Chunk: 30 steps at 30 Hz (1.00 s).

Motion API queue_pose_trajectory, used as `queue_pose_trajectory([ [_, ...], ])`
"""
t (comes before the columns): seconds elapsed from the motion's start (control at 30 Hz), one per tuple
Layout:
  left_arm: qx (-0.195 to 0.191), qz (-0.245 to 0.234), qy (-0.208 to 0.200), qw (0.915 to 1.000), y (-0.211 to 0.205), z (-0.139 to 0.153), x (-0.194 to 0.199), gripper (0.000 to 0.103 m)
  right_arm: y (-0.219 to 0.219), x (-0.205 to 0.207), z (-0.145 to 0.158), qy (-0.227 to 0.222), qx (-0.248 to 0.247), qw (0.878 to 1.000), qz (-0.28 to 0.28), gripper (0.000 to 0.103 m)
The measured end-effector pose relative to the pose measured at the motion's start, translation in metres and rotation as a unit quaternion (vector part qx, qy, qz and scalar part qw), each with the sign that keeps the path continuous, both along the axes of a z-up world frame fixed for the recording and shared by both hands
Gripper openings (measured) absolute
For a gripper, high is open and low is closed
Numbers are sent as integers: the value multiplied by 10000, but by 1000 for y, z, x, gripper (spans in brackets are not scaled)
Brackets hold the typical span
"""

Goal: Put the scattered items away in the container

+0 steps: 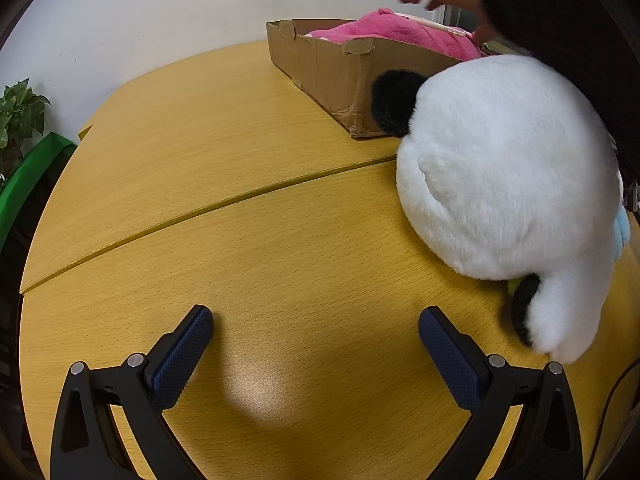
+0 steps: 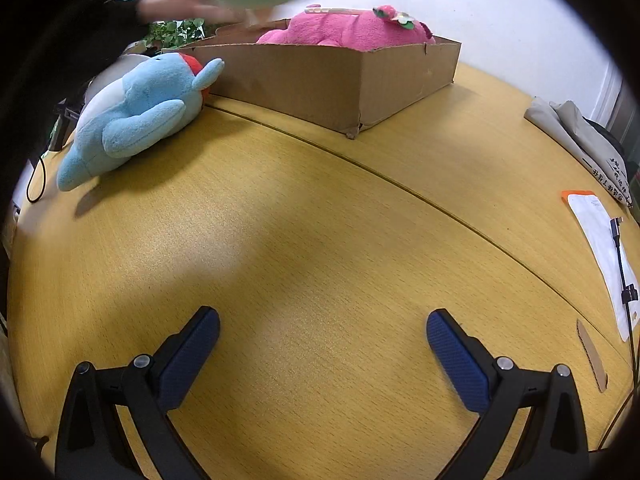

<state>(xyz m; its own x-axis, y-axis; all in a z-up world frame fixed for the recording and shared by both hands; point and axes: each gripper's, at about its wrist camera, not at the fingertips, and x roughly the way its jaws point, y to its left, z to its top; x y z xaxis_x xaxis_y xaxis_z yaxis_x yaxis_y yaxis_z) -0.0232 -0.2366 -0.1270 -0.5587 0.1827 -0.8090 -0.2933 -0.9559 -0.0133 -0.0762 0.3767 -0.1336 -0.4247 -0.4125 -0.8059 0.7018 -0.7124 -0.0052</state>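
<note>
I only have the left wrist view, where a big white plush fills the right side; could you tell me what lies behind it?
Observer: A light blue plush lies on the table outside the cardboard box.
Operator: Is its head touching the box?
Observer: It looks so, at the box's left wall.
Operator: Is the right tool holding anything?
Observer: No, the right tool is open over bare table.

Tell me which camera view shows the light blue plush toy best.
The right wrist view. There the light blue plush toy lies in full on the table, beside the cardboard box. The left wrist view shows only a sliver of it behind the white plush toy.
</note>
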Motion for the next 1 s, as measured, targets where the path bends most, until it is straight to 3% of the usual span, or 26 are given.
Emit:
queue_pose_trajectory([
  [1.0,0,-3,0,10000,3,-1,1,103,0,-1,0,-5,0,10000,13,103],
])
